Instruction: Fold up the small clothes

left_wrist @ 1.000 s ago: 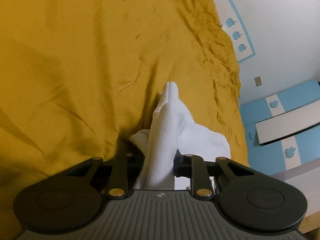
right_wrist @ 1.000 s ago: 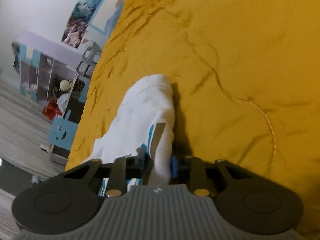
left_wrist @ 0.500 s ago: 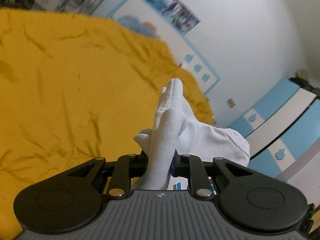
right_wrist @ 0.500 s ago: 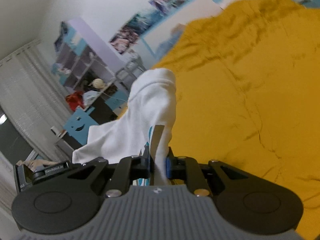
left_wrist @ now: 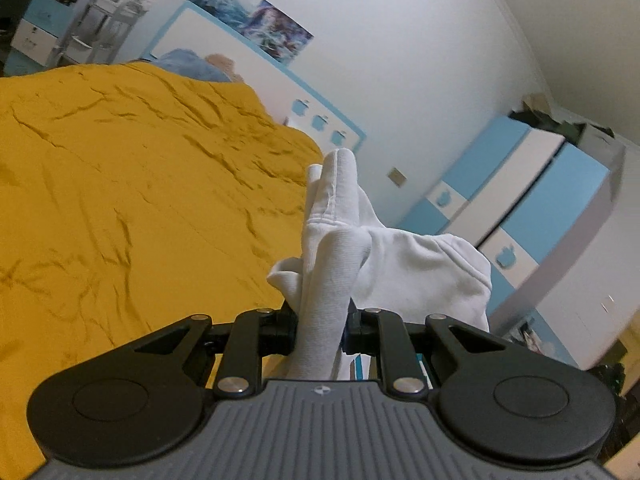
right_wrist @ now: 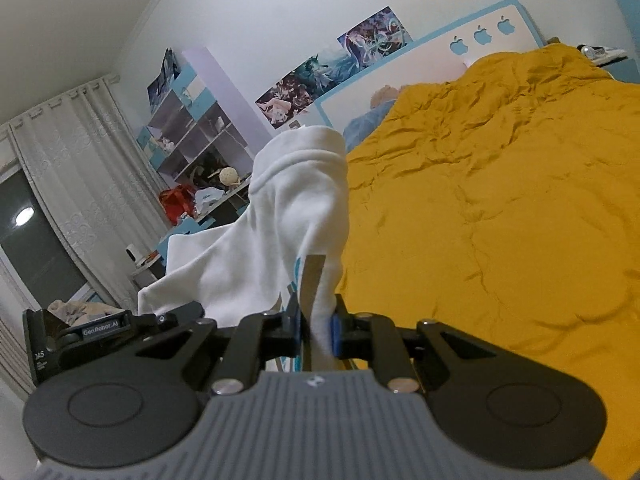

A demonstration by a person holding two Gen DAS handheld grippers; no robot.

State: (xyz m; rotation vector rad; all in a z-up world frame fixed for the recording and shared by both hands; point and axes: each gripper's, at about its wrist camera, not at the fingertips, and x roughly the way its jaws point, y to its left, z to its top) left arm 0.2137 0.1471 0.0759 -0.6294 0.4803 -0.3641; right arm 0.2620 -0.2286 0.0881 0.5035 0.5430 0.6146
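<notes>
A small white garment (left_wrist: 344, 248) with a blue print is held up in the air above the yellow bedspread (left_wrist: 120, 208). My left gripper (left_wrist: 322, 326) is shut on one bunched edge of it. My right gripper (right_wrist: 316, 326) is shut on another edge of the same garment (right_wrist: 280, 216), and the cloth stretches from it to the left. The left gripper's body (right_wrist: 76, 336) shows at the lower left of the right wrist view. The fingertips are hidden by cloth in both views.
The yellow bedspread (right_wrist: 500, 220) covers a wide bed with a white and blue headboard (right_wrist: 460, 52). Blue and white wardrobes (left_wrist: 532, 200) stand to the right. Shelves (right_wrist: 192, 148), a desk and curtains (right_wrist: 80, 184) stand to the left.
Both grippers have lifted and tilted up with the white garment. One second ago it hung just above the bedspread; now it hangs higher, and the walls and furniture fill the upper views.
</notes>
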